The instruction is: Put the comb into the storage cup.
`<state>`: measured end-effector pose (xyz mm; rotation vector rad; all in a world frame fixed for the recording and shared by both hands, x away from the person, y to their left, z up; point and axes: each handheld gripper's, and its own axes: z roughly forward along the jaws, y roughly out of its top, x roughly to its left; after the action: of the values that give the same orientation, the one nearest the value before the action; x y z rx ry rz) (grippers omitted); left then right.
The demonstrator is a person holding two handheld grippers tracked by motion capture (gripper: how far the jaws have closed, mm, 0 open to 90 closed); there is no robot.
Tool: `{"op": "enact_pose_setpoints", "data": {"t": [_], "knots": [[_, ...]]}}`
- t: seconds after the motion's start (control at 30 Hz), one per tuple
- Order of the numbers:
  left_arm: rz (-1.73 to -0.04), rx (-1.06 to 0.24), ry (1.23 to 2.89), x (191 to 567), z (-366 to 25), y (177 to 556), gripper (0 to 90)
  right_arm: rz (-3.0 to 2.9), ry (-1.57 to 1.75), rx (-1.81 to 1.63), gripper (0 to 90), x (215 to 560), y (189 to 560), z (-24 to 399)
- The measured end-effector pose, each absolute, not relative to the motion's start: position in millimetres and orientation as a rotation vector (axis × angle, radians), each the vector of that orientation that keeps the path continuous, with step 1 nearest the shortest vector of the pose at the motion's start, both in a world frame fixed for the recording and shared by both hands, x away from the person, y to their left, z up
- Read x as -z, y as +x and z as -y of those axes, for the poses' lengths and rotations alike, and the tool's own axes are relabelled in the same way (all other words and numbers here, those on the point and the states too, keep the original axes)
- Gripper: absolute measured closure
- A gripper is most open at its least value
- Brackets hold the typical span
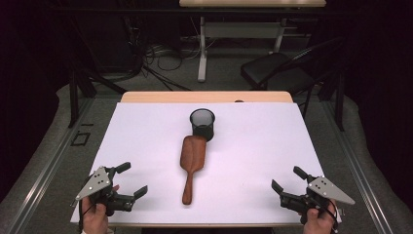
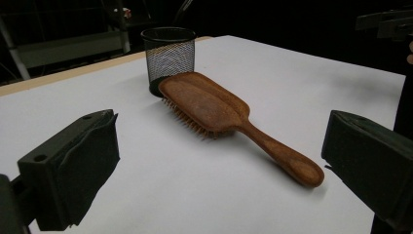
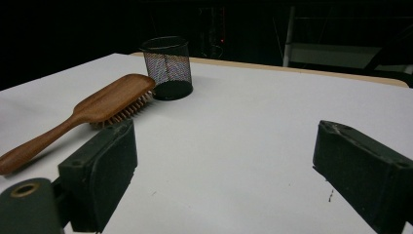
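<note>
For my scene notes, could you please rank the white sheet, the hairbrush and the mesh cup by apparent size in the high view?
1. white sheet, by far the largest
2. hairbrush
3. mesh cup, smallest, though it stands farther from the camera

The hairbrush [image 2: 229, 114] is brown wood, smooth and a little shiny. The pen cup [image 2: 168, 56] is black wire mesh. The counter [image 1: 253, 161] has a white, matt, smooth top, like paper. Each hand-held gripper [image 1: 127, 180] has matt black plastic jaws.
</note>
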<state>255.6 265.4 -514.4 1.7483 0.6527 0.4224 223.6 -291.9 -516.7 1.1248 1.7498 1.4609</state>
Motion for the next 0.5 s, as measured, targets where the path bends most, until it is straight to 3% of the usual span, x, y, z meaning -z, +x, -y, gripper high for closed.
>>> {"op": "enact_pose_setpoints", "data": {"t": [0.5], "knots": [[-0.704, -0.333, 1.737, 516, -251, 261, 0.3, -1.766, 1.125, -1.453, 8.7, 518, 225, 290]]}}
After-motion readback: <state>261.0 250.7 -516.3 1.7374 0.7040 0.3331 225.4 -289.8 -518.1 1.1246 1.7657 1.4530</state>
